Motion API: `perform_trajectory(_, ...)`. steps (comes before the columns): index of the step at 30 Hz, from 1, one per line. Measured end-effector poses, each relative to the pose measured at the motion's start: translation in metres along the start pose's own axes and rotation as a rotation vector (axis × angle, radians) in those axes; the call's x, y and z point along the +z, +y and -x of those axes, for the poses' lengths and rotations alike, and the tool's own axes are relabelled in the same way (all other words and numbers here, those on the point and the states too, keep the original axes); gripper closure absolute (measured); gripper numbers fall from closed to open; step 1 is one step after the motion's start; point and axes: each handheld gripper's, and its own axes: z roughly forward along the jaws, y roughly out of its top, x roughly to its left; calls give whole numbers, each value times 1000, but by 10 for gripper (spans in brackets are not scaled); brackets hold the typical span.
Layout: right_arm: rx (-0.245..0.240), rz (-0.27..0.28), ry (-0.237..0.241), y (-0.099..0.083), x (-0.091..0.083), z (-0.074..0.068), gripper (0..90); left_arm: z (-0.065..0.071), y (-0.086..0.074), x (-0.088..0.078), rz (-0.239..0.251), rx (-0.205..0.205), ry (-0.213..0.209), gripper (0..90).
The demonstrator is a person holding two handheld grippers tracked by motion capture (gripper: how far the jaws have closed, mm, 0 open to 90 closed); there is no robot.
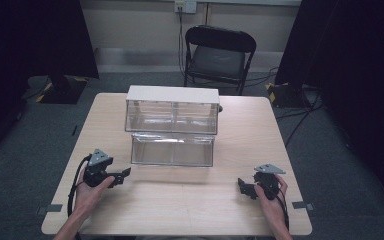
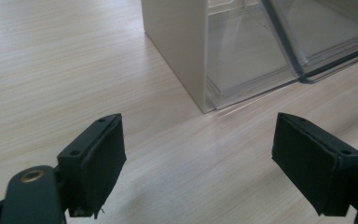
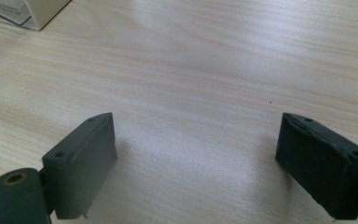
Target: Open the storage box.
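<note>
clear drawer unit (image 1: 172, 125) sits mid tabletop (image 1: 190, 200), white top, lower drawer pulled out toward the person. left gripper (image 1: 121, 176) near its front left corner, jaws spread wide, holding nothing. right gripper (image 1: 244, 187) well apart at the right, likewise released over bare wood.

drawer unit (image 1: 172, 116) mid-table (image 1: 195, 200) | left gripper (image 1: 121, 176) front-left | right gripper (image 1: 243, 187) front-right
</note>
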Motion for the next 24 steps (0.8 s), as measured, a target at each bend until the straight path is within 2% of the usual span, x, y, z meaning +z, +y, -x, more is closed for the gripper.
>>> perform_trajectory(16,0,0,0,0,0,0,114,16,10,9,11,25,-29,168)
perform_trajectory(24,-1,0,0,0,0,0,114,17,14,15,13,7,-35,166)
